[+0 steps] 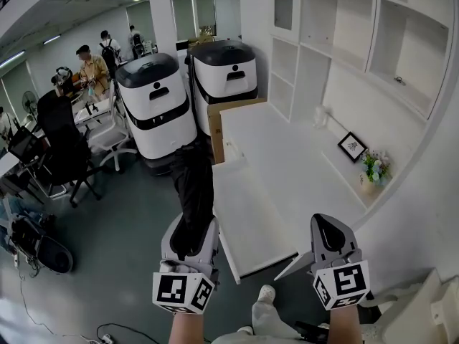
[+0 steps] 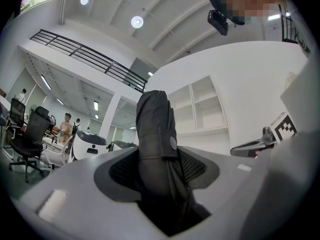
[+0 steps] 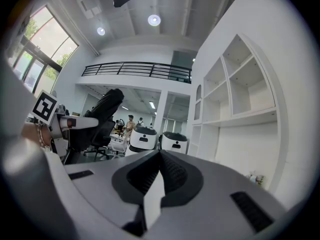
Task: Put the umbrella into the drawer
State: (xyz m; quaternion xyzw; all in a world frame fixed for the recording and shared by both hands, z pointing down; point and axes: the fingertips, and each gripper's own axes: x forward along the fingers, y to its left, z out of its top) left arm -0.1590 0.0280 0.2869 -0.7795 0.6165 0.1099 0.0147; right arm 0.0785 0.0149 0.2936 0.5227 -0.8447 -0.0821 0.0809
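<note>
My left gripper point(image 1: 191, 229) is shut on a folded black umbrella point(image 1: 193, 181), which sticks out ahead of the jaws over the grey floor, just left of a white desk point(image 1: 287, 156). In the left gripper view the umbrella point(image 2: 156, 134) rises between the jaws of the left gripper point(image 2: 160, 171), its strap button showing. A long white drawer point(image 1: 251, 224) stands pulled out from the desk's near side. My right gripper point(image 1: 328, 224) hovers by the drawer's near right corner. In its own view the right gripper point(image 3: 160, 171) has its pads together and holds nothing.
Two white-and-black machines point(image 1: 156, 106) point(image 1: 226, 70) and a cardboard box point(image 1: 215, 131) stand past the desk. A black office chair point(image 1: 61, 149) and people at desks are at the far left. White wall shelves point(image 1: 344, 41), a picture frame point(image 1: 352, 146) and a flower pot point(image 1: 373, 172) line the right.
</note>
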